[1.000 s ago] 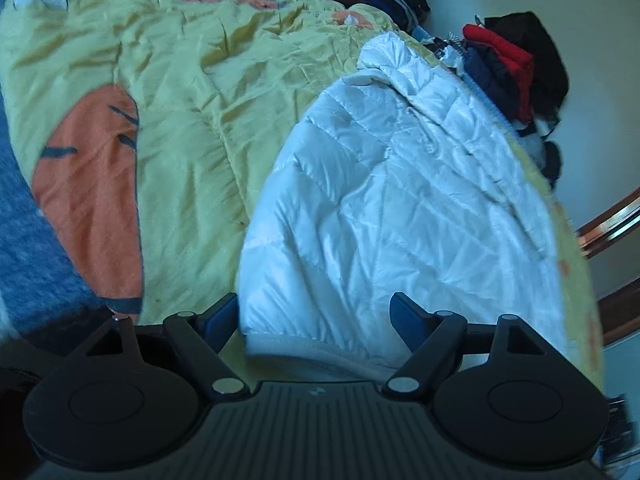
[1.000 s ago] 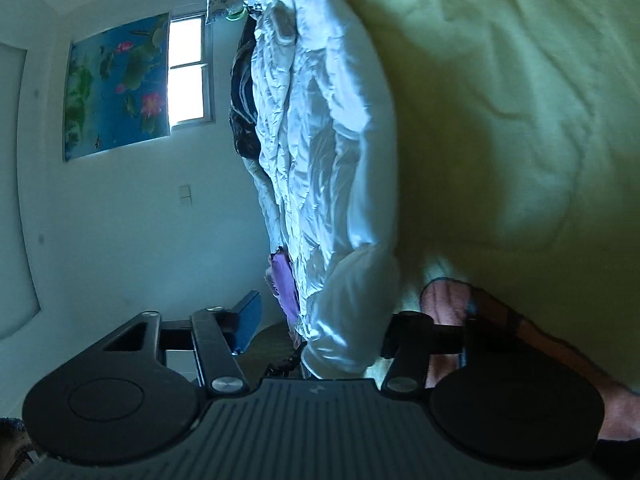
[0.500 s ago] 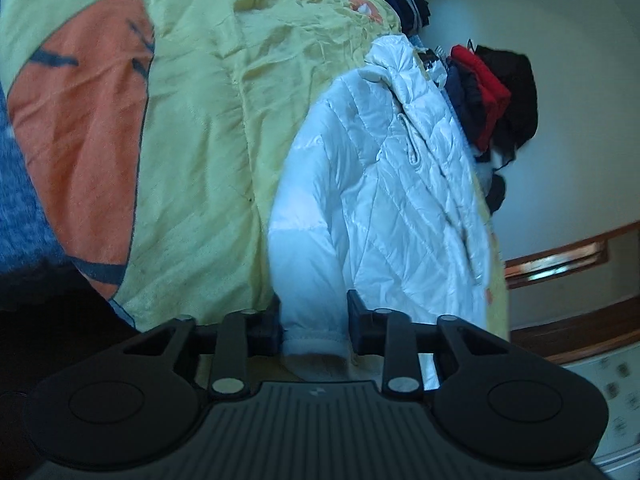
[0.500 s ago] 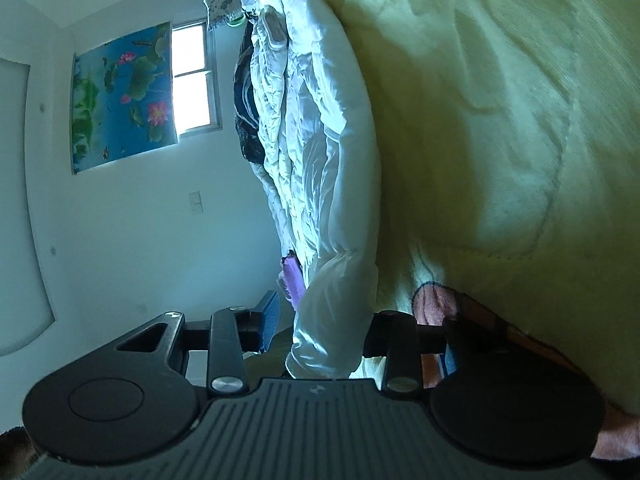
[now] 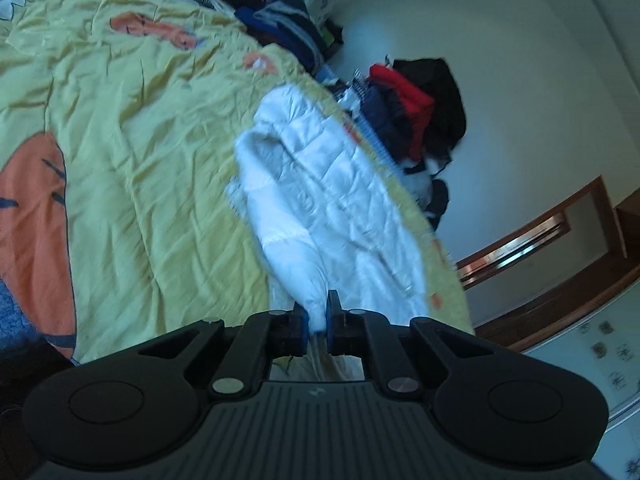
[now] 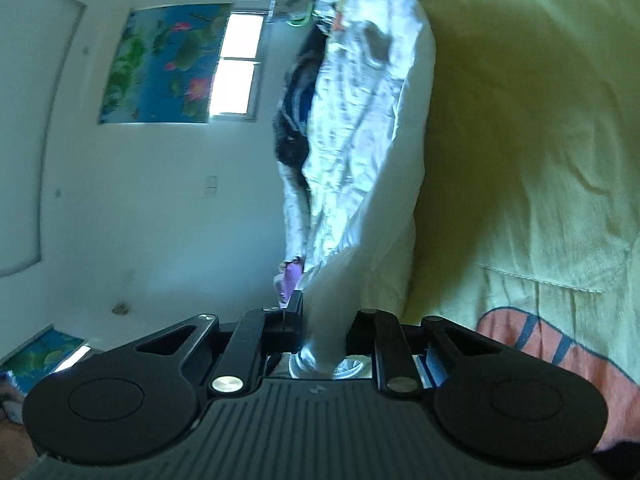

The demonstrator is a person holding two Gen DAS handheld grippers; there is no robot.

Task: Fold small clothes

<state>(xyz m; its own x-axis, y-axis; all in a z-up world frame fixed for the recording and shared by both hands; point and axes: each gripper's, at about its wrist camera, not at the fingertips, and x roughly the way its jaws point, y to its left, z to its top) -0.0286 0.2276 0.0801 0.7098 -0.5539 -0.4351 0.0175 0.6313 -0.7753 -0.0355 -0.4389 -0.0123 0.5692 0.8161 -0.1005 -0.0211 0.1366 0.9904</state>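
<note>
Both tools are clamped on the white quilted jacket. Nearest the lens in the left wrist view, the left tool has its jaws drawn almost together, with a thin pinch of the jacket's cuff or hem squeezed between the blue pads. In the right wrist view the right tool grips a thicker roll of the same jacket; its jaws have just been closing, and the fabric fills the gap between them, bunching below the fingers.

From each grip the jacket runs away from the camera, pulled taut and partly off the bed. It lies along the bed's right edge in the left view, the far end with its collar resting on the yellow bedspread. Large orange shapes with dark lines are printed on that spread, one near the bed's left edge.

Beyond the jacket, at the bed's far right corner, sits a heap of dark, red and navy clothes. More dark clothing lies along the far edge. In the right view, past the jacket, a wall carries a lotus picture beside a bright window.
</note>
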